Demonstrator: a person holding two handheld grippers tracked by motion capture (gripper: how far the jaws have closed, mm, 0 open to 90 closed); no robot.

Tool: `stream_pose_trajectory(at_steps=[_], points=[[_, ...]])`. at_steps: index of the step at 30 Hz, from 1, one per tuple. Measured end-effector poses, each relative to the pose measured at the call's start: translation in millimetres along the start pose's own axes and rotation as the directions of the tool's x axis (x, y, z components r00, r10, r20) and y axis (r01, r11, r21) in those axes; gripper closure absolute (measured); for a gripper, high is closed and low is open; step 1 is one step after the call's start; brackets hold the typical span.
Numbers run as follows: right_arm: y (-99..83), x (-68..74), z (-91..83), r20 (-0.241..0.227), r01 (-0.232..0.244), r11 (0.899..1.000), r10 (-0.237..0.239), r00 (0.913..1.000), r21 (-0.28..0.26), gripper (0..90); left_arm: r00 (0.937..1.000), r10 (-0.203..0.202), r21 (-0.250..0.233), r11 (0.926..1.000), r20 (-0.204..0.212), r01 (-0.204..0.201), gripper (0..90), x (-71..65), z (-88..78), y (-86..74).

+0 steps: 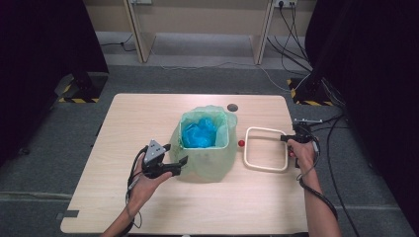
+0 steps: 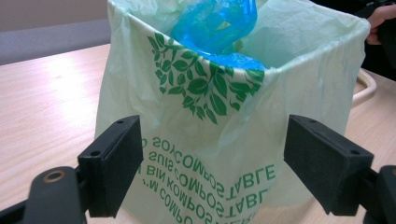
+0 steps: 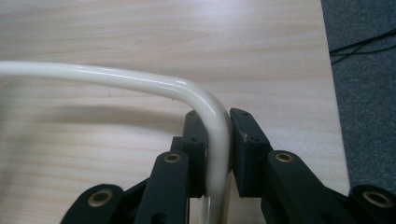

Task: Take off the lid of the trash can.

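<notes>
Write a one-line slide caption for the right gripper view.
Right gripper shut on the cream frame at its rounded corner, above the wooden table.

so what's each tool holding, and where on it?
Right tool is clamped on the cream ring frame at its rounded corner. Left tool holds nothing; jaws open at the green bin bag.

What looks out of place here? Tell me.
The cream ring frame is off the bin: the right gripper holds it at a corner, beside the bin on the table. The green bag's skirt hangs loose.
</notes>
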State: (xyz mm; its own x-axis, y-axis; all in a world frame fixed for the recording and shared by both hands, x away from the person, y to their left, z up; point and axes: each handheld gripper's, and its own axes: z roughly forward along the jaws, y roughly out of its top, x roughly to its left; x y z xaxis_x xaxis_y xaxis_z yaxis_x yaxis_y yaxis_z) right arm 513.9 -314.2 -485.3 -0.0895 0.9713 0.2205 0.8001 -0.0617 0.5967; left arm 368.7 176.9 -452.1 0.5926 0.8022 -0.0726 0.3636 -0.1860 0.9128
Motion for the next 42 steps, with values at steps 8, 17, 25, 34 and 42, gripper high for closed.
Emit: stream_pose_trajectory(at_steps=[8,17,25,34,42], points=[[-4.6,-2.6,5.3,0.024,-0.009,1.0,0.009,0.9997,0.007,75.8,0.9994,-0.029,-0.005,0.9996,-0.017,0.028,19.0,8.7,-4.6,-4.1],[0.1,0.8,0.8,0.029,0.016,1.0,-0.016,0.9995,0.005,55.8,0.9997,-0.025,0.006,0.9997,-0.004,0.025,19.0,6.2,-3.2,-6.9],[-1.3,24.7,-22.0,-0.051,0.043,0.993,-0.049,0.9975,-0.113,27.3,0.9992,-0.04,0.018,0.999,-0.002,0.04,18.7,6.2,-0.8,-11.5],[-11.6,68.0,-27.7,-0.149,0.133,0.979,-0.155,0.9765,-0.152,24.5,0.9993,-0.038,0.016,0.9991,0.003,0.038,18.3,4.3,-0.8,-11.1],[-8.0,90.4,-34.0,-0.189,0.153,0.971,-0.188,0.9638,-0.181,22.5,0.9992,-0.038,0.02,0.9991,0.007,0.038,18.3,3.1,0.6,-11.5]])
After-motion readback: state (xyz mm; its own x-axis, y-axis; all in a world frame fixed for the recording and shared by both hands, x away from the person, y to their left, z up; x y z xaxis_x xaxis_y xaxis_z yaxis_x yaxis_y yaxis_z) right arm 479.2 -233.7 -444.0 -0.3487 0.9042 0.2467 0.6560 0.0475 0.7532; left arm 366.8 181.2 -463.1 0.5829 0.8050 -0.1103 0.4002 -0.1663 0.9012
